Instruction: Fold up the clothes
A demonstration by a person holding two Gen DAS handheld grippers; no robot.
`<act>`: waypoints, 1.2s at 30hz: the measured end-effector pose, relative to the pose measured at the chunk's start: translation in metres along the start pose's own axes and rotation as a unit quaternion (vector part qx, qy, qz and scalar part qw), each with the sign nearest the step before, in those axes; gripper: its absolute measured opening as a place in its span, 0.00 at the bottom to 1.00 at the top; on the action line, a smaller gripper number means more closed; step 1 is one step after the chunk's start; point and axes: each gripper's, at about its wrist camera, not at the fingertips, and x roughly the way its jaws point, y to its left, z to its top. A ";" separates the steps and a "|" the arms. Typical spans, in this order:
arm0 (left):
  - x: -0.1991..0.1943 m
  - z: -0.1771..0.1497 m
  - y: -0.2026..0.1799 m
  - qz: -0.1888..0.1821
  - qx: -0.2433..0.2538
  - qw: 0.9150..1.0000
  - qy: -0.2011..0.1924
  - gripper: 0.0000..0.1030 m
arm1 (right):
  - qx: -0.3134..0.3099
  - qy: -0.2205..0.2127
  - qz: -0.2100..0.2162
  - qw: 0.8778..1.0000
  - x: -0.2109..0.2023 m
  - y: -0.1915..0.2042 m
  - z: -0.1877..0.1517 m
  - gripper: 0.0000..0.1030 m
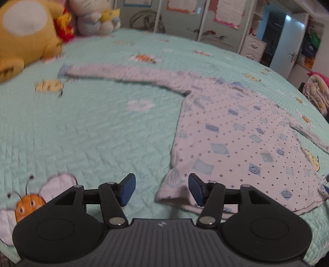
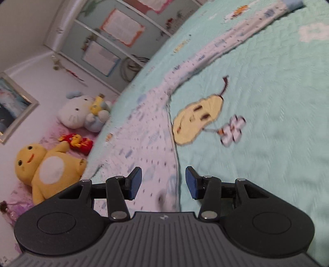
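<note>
Left wrist view: mint quilted bedspread [image 1: 92, 127], patterned shirt [image 1: 236, 143] spread flat, plush toys beyond; both hand-held grippers parted, empty.

no readable text, framed sheets [image 1: 227, 12] on cabinet doors too blurred, small logo mark on left gripper [image 1: 162, 190] body, no letters

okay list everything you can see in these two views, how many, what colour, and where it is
shirt: one, white with blue diamonds, spread flat on the bedspread, sleeves out
bedspread: one, mint green, quilted, with bee and flower patches
yellow plush toy: one, white belly, at the head of the bed
white cat plush: one, beside the yellow one
red plush: one, small, between them
wardrobe: pale doors with papers stuck on
left gripper: black, blue pads, open at the shirt's hem corner
right gripper: same, open over the shirt's edge
</note>
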 end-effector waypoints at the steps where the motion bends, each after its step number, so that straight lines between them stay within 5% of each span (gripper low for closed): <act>1: 0.003 -0.001 0.003 -0.012 -0.010 1.000 0.006 0.64 | 0.012 -0.001 -0.002 1.000 -0.001 0.000 -0.002 0.47; 11: 0.019 -0.004 -0.003 -0.075 -0.012 0.997 0.024 0.68 | -0.039 0.032 -0.029 0.998 0.012 0.020 -0.014 0.46; 14: 0.019 -0.003 0.000 -0.074 -0.028 0.997 0.023 0.60 | -0.038 0.040 -0.030 0.998 0.009 0.018 -0.013 0.45; 19: 0.017 -0.004 0.002 -0.065 -0.035 0.997 0.029 0.30 | -0.042 0.050 -0.029 0.997 0.010 0.021 -0.016 0.44; 21: 0.017 -0.004 0.001 -0.060 -0.030 0.997 0.028 0.30 | -0.034 0.052 -0.033 0.998 0.011 0.019 -0.016 0.29; 24: 0.019 -0.002 0.006 -0.068 -0.051 0.996 0.030 0.37 | -0.004 0.058 -0.022 0.998 0.011 0.010 -0.012 0.23; 31: 0.023 0.002 0.009 -0.107 -0.063 0.991 0.042 0.59 | 0.038 0.070 0.003 0.997 0.008 -0.002 -0.006 0.24; 33: 0.022 0.001 0.001 -0.089 -0.039 0.995 0.040 0.49 | 0.031 0.071 -0.004 0.997 0.008 0.000 -0.007 0.24; 34: 0.022 0.001 -0.004 -0.067 -0.021 0.997 0.037 0.31 | 0.028 0.072 -0.008 0.997 0.008 0.001 -0.007 0.23; 36: 0.022 0.000 -0.011 -0.035 0.014 0.999 0.034 0.19 | 0.020 0.074 -0.019 0.997 0.008 0.003 -0.007 0.08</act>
